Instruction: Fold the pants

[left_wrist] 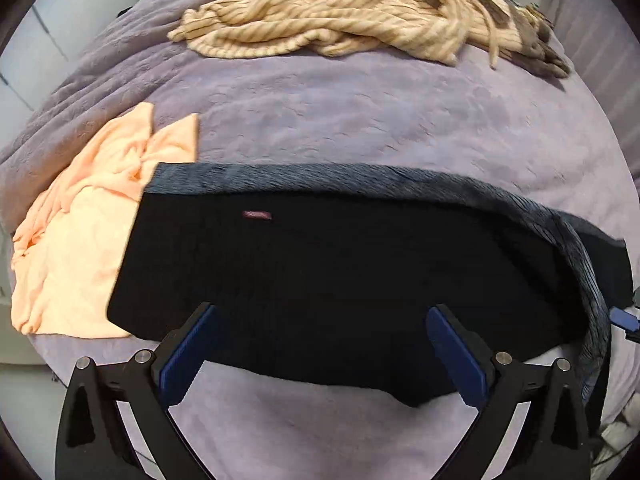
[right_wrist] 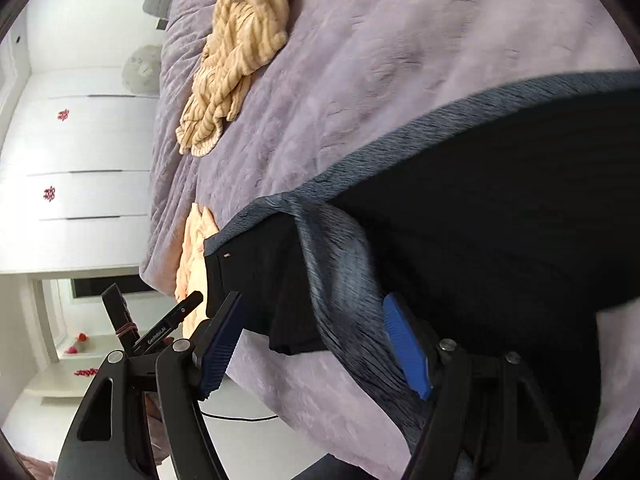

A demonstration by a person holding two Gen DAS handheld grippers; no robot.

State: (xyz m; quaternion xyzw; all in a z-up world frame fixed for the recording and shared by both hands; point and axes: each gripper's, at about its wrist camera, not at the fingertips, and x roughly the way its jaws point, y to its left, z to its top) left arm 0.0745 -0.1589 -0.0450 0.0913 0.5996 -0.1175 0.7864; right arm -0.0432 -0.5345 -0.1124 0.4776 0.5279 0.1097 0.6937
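You are working on the bed [left_wrist: 360, 120], whose purple cover carries everything. The pants [left_wrist: 320, 272] lie across its near side as a wide black slab with a grey band along the far edge; one grey part curls over at the right end [right_wrist: 340, 280]. To my eye a first fold is already in, and the step in hand is setting up the next one.

A striped beige garment [left_wrist: 340, 12] sits well apart at the far side, and a peach one [left_wrist: 80, 240] touches the pants' left end.

Your left hand-held gripper [left_wrist: 324, 340] hangs over the near edge, jaws spread wide, gripping nothing. Your right hand-held gripper [right_wrist: 320, 340] is also wide open, with the curled grey part running between its fingers, not pinched.

Next, you likely need to close on an edge at each end and carry it across evenly.
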